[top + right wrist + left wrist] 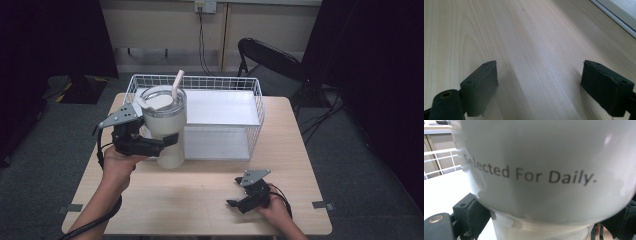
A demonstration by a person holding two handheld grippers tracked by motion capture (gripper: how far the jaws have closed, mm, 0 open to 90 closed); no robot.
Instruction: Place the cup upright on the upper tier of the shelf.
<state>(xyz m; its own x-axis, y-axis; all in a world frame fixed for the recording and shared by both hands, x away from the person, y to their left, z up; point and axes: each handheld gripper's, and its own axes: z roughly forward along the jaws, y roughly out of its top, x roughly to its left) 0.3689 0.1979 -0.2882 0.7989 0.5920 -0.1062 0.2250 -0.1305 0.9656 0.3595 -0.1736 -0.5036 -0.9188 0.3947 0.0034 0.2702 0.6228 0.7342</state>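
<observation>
The left gripper squeezes a big white cup from both sides, with one black jaw on each side of it. In the left gripper view the cup is very close, and the words "Selected For Daily." are printed on it in dark letters. The jaws press where the wide part of the cup gets thinner. The cup stands straight up at the left side of the wooden table, just in front of a white wire basket. I cannot tell if its bottom touches the table. The cup has a clear lid on top, and a pale straw pokes up through it and leans a little. What is inside the cup is hidden. The basket has a flat white board lying in it. The right gripper rests low near the front of the table, well apart from the cup. Its jaws are wide apart and hold nothing, with bare wood between them.
</observation>
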